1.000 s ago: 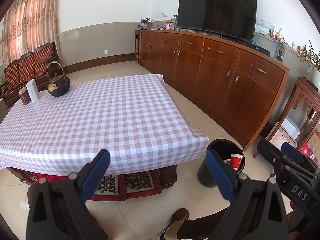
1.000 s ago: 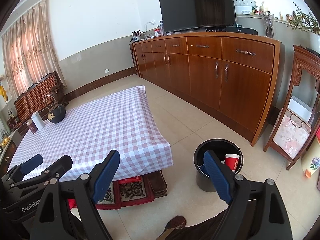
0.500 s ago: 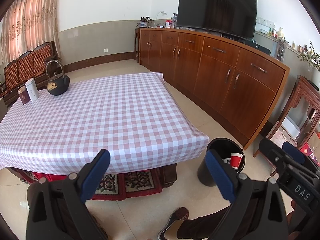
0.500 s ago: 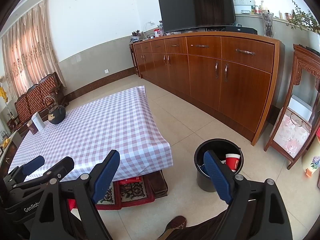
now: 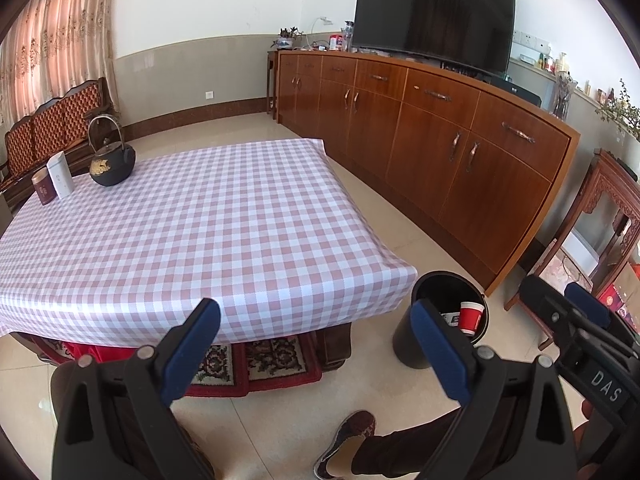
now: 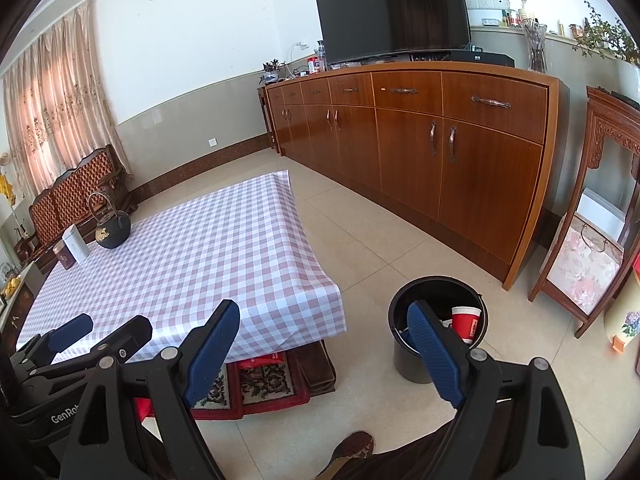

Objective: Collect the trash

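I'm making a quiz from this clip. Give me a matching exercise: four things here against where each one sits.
Things:
1. red cup
2. kettle
3. TV
4. bin

Places:
A. on the sideboard
B. on the floor
C. inside the bin
D. on the checked tablecloth

Pairs: 1-C, 2-D, 3-A, 4-B

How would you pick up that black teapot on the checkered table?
Grip the black teapot by its bail handle, coming from above. The handle stands upright in a tall arch over the lid, leaving an open gap for fingers to close across its top, while the round, squat body looks too wide and curved to pinch. This is a judgement; its weight cannot be told.
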The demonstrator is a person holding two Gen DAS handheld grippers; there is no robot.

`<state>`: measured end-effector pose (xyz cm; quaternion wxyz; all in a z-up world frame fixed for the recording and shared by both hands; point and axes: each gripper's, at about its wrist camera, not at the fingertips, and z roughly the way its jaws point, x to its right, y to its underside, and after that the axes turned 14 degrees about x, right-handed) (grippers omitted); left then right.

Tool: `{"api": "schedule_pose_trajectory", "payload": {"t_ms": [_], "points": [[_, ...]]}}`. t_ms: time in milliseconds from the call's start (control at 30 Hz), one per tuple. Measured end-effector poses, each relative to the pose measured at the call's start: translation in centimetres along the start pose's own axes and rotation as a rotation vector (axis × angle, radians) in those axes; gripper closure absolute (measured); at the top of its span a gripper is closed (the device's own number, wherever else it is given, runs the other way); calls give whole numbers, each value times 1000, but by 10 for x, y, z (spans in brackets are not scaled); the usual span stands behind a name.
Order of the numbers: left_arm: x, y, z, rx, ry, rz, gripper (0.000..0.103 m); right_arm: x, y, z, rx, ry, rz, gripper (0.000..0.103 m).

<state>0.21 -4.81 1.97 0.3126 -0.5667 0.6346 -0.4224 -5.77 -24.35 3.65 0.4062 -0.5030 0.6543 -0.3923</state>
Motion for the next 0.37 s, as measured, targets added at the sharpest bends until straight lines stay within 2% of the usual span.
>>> {"api": "schedule_pose_trajectory", "payload": {"t_ms": [267,367], "points": [[7,0,-5,32,50,28,6,0,1,0,1,8,-6,15],[10,-1,-4,22,46,43,6,-1,1,1,-3,11,-8,15]]}}
